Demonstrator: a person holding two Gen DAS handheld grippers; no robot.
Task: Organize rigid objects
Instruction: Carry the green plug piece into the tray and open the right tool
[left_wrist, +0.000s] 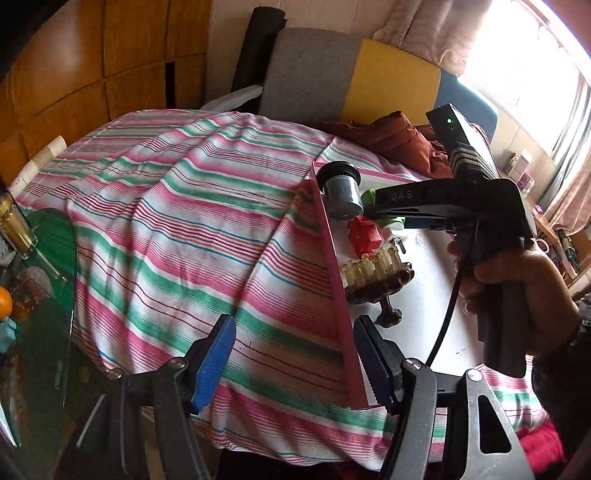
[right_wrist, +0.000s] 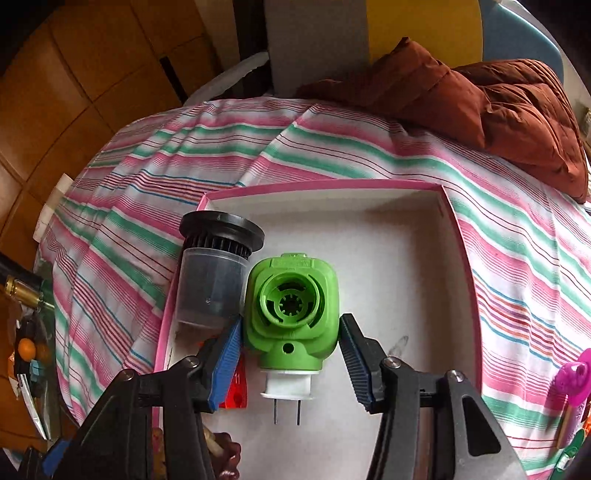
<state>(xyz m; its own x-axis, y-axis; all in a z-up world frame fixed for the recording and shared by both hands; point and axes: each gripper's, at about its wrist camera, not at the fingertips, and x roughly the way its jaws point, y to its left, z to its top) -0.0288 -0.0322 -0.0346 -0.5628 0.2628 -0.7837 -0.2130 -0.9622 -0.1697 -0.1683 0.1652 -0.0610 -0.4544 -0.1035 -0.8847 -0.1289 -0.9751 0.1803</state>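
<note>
My right gripper (right_wrist: 291, 347) straddling green plastic plug-in device (right_wrist: 291, 306) in pink-rimmed white cardboard box (right_wrist: 439, 236), grip unconfirmed, my left gripper (left_wrist: 295, 365) released over box rim.

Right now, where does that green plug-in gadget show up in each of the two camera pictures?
Left wrist view: the green plug-in device peeks out right of centre, mostly hidden behind the right gripper, inside the pink-rimmed box.
Right wrist view: it fills the lower centre, between the gripper's fingers, prongs toward the camera.
Shared landmark: the black-capped clear cylinder just left of it.
</note>
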